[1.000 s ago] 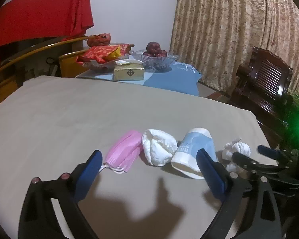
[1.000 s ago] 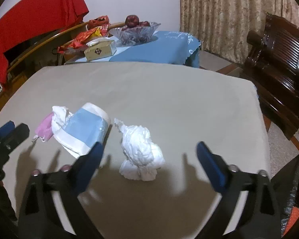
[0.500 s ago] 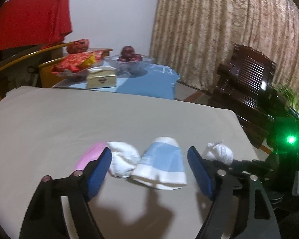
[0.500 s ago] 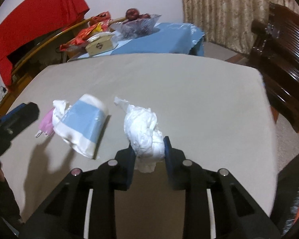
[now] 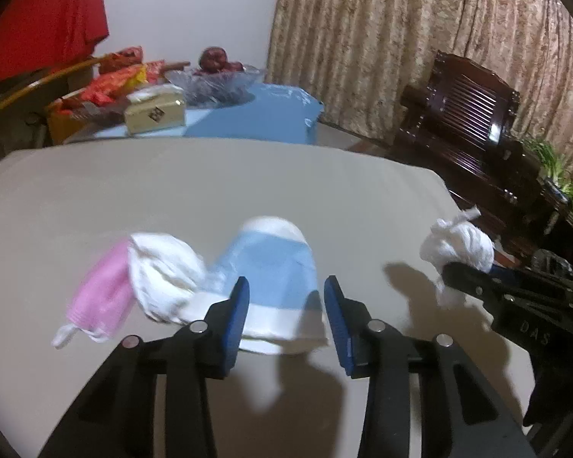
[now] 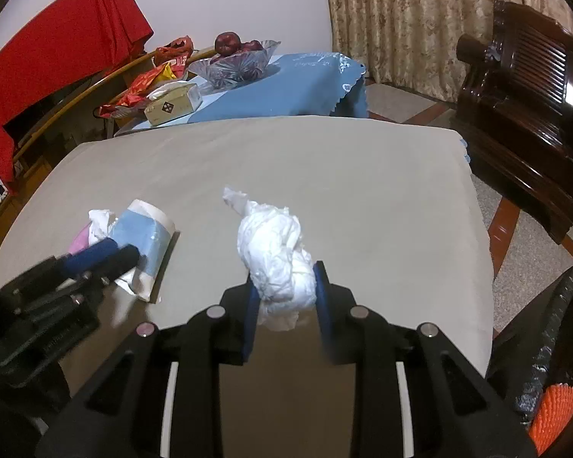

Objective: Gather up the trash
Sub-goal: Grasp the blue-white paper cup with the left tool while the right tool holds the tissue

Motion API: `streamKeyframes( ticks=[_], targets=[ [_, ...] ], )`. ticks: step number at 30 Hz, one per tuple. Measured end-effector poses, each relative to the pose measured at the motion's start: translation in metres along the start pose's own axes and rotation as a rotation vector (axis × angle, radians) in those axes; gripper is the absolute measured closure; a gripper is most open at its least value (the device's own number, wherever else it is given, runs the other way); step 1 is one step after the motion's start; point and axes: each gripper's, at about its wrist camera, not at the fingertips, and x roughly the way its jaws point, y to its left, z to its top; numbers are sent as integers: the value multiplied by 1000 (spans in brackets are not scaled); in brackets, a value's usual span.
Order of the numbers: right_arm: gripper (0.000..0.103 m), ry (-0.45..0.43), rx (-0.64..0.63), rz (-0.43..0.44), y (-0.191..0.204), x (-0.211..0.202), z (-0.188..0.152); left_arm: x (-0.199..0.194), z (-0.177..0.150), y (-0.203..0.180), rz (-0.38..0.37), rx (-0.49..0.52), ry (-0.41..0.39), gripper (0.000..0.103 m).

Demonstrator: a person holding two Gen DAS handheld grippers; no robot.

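Paper cup (image 5: 275,267) sits between the closing left fingers (image 5: 236,316); downward-angled right fingers (image 6: 320,301) grip a tissue wad (image 6: 277,255).

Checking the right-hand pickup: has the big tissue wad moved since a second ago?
Yes. The tissue wad, clamped in the right gripper, has been dragged right, away from the paper cup.

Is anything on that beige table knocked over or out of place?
Yes: a blue-and-white paper cup lies tipped on its side, flanked by a crumpled tissue and a discarded pink face mask.
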Motion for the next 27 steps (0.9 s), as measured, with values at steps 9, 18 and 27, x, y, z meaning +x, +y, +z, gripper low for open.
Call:
streamKeyframes(
  ticks=[9, 18, 27],
  targets=[
    [76, 7, 16, -27, -10, -6, -5, -1, -10, -10, -16, -2, 1, 63],
    [76, 4, 15, -33, -10, -5, -7, 14, -8, 3, -28, -57, 60, 58],
    [76, -9, 21, -56, -21, -10, -3, 11, -3, -21, -106, -43, 53, 57]
  ],
)
